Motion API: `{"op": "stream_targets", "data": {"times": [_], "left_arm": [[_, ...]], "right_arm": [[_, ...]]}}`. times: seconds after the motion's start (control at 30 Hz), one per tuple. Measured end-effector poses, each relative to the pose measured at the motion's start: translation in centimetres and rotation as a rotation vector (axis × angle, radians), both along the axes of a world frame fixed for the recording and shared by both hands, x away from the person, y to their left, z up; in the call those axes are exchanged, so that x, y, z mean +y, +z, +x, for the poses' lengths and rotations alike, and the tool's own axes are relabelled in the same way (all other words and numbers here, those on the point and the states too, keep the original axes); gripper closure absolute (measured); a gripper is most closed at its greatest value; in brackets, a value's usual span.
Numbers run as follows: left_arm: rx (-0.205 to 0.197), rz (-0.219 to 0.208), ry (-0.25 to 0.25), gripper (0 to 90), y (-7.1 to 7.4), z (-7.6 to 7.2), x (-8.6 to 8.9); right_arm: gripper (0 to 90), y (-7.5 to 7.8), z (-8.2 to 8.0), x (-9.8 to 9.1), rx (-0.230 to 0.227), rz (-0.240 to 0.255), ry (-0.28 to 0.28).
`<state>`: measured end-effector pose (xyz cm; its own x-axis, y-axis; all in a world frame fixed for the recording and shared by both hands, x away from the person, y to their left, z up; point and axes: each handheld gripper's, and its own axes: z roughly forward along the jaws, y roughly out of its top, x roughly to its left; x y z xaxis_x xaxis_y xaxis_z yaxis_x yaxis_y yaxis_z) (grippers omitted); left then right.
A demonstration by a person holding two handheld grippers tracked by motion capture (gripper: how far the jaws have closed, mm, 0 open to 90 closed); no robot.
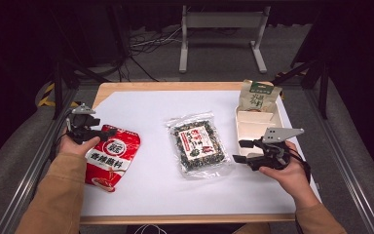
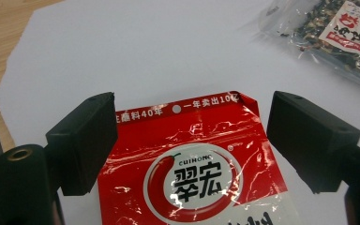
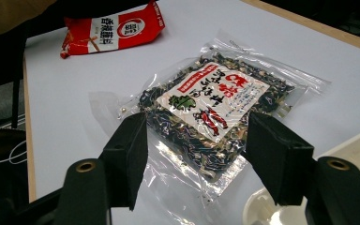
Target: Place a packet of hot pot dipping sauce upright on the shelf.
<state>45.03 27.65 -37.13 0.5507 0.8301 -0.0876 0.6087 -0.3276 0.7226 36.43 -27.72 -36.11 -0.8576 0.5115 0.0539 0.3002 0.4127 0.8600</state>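
Lengthwise, the red packet [image 1: 111,157] runs toward the table's [image 1: 146,105] far-right corner.

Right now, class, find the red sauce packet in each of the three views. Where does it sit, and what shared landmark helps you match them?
High view: red sauce packet at lower left, by the left hand.
Left gripper view: bottom centre, between the open tongs.
Right gripper view: top left, far off.
Shared landmark: the clear packet of dark dried food on the white sheet.

Green-topped tan pouch [image 1: 258,96] standing in white tray [image 1: 243,130], far right.
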Motion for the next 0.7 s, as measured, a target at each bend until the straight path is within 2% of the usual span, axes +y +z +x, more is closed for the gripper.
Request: {"op": "stream_targets", "data": {"times": [0.03,0.17,0.4,0.5,0.7], "left_arm": [[0.007,-0.009,0.003,17.7,-0.1,0.1,0.0],[0.029,-0.001,0.017,17.7,-0.7,0.9,0.2],[0.1,-0.021,0.044,18.6,-2.1,2.4,1.3],[0.098,-0.002,0.068,20.7,-2.7,3.3,1.2],[0.123,-0.011,0.116,21.4,-3.9,4.5,1.8]], "right_arm": [[38.9,0.0,0.0,0.0,0.0,-0.002,0.002],[38.8,-0.1,0.0,0.0,0.003,-0.003,0.004],[38.3,-0.2,0.0,0.1,0.006,-0.004,0.01],[37.9,-0.3,0.4,0.2,0.008,-0.003,0.011],[37.2,-0.6,0.6,0.5,0.016,-0.004,0.023]]}}
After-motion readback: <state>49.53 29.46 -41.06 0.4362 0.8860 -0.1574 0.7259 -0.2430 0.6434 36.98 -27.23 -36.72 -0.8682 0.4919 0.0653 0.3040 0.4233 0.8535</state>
